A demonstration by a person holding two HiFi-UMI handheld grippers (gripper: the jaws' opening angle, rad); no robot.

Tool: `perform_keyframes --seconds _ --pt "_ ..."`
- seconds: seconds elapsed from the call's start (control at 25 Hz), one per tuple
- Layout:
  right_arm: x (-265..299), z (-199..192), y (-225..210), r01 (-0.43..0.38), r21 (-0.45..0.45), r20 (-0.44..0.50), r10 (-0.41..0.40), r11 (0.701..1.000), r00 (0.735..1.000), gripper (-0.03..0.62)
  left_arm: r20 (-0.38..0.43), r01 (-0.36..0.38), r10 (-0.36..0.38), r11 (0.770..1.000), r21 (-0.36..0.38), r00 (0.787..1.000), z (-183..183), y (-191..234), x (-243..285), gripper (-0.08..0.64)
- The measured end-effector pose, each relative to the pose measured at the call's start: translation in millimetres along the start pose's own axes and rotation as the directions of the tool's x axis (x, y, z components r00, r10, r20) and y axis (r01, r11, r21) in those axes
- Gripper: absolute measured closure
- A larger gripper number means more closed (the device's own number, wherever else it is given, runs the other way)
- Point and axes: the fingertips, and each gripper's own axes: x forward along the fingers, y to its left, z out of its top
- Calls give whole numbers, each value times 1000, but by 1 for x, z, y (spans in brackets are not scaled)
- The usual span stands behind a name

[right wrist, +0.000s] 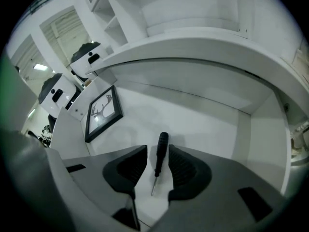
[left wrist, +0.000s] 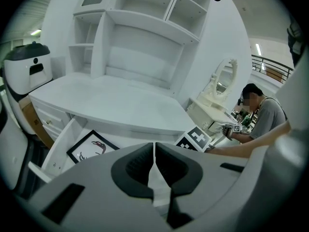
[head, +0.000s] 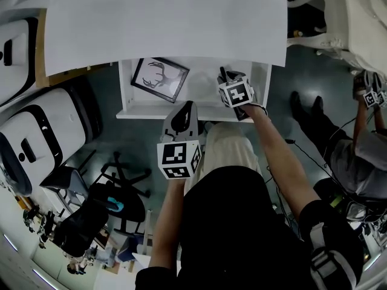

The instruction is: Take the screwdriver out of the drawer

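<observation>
The white drawer (head: pixel 128 111) stands pulled out under the desk. On its floor, towards the right side, lies a black-handled screwdriver (right wrist: pixel 161 151) with its thin shaft pointing back at my camera. My right gripper (right wrist: pixel 157 166) is open and lowered into the drawer, one jaw on each side of the screwdriver, and the pads do not press on it. In the head view the right gripper (head: pixel 231 83) sits over the drawer's right part. My left gripper (left wrist: pixel 154 161) is shut with nothing in it and hovers at the drawer's front edge (head: pixel 183 115).
A black-framed antler picture (right wrist: pixel 104 111) lies in the drawer's left half. The white desk top (head: pixel 163 17) overhangs the drawer's back. White machines (head: pixel 42 132) and a black office chair (head: pixel 91 216) stand at the left. Another person (head: pixel 357 156) works at the right.
</observation>
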Motion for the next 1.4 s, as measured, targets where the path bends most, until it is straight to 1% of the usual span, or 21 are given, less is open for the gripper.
perform_keyframes --seconds 0.36,0.48,0.76,0.92,1.12,1.4 --pt "13 -3 -3 11 -8 -21 -11 1000 1000 462 -6 -20 19 1000 -14 1000 -8 6 -3 528" --pt "13 -4 -4 22 -14 -22 -22 1000 1000 469 -4 -24 23 1000 -19 1000 -9 8 -4 528" --pt "11 -4 -10 52 -33 -25 -52 998 998 509 -1 -31 31 999 -18 1000 -11 10 -6 528" --pt "9 -2 -10 63 -51 -23 -64 997 998 512 1 -37 37 999 -19 999 -12 11 -10 528" --pt "4 0 -8 55 -80 -6 -56 995 998 512 13 -43 43 999 -18 999 -9 10 -18 528" --pt "-27 10 7 39 -117 49 -33 992 998 509 46 -46 47 999 -12 998 -2 6 -33 528"
